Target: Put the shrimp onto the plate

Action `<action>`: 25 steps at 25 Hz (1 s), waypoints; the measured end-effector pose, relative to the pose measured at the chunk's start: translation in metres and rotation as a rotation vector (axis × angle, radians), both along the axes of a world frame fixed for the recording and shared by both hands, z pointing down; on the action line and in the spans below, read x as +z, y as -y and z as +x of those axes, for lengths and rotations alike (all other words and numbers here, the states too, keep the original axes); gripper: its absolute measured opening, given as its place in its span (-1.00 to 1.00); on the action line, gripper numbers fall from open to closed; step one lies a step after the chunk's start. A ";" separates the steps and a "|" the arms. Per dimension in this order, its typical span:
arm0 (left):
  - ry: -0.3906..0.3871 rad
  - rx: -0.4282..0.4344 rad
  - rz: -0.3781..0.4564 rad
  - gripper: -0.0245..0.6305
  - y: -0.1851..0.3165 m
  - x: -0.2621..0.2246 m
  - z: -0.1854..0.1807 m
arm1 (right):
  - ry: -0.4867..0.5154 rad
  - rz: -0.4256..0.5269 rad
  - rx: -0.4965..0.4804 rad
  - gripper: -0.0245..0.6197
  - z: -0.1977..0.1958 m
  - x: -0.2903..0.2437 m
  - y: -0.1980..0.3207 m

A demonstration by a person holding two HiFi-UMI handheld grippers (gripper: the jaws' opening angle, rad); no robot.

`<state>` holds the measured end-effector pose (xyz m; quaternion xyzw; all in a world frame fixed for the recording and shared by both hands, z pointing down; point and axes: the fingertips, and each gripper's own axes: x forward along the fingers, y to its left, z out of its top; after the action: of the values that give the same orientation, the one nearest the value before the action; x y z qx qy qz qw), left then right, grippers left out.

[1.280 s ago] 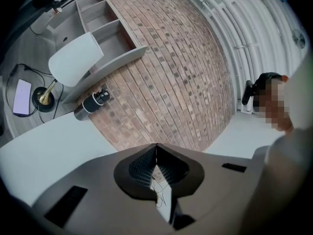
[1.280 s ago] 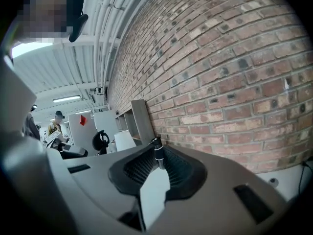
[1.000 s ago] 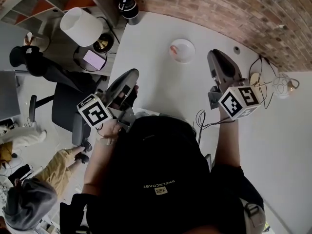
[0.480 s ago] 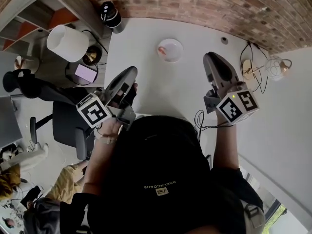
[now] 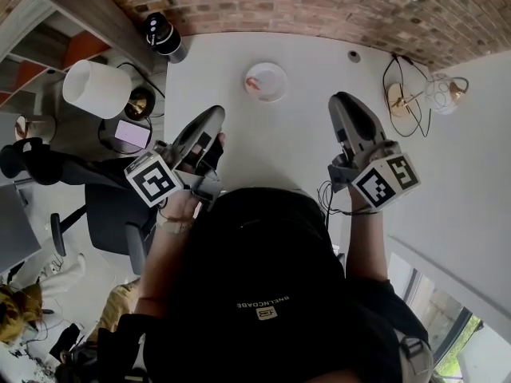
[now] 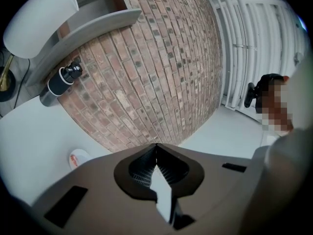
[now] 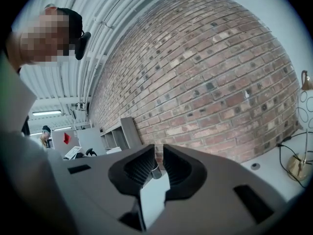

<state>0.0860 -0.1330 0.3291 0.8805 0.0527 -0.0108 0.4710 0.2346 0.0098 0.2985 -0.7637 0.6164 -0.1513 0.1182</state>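
Note:
A small white plate (image 5: 267, 80) lies on the white table (image 5: 303, 134) near the brick wall. The pinkish shrimp (image 5: 253, 84) rests on the plate's left part. The left gripper view also has the plate (image 6: 79, 158) at lower left, with the shrimp (image 6: 74, 157) as a red mark on it. My left gripper (image 5: 214, 116) hovers short of the plate, to its left, jaws shut and empty (image 6: 156, 146). My right gripper (image 5: 338, 100) hangs to the right of the plate. Its jaws stand a narrow slit apart with nothing between them (image 7: 159, 151).
A black cylinder (image 5: 163, 33) stands at the table's back left corner. A white lamp shade (image 5: 95, 88) and a phone (image 5: 132, 135) sit on a side table to the left. A wire lamp (image 5: 438, 92), a brass base (image 5: 396, 100) and cables lie at back right.
The head view has swung, so the plate now sits further left in it and looks smaller. Both grippers hold much the same pose, away from the plate.

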 end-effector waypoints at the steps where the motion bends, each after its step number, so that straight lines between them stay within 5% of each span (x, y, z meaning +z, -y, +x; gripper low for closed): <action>1: 0.002 0.006 -0.002 -0.91 0.000 0.001 0.001 | 0.004 0.001 0.005 -0.75 0.000 0.000 -0.001; 25: 0.022 0.066 -0.001 -0.91 -0.006 0.008 0.018 | 0.013 -0.023 0.056 -0.75 0.007 0.009 -0.011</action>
<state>0.1043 -0.1274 0.3370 0.8781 0.0767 0.0147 0.4721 0.2412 0.0212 0.3075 -0.7811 0.5920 -0.1599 0.1178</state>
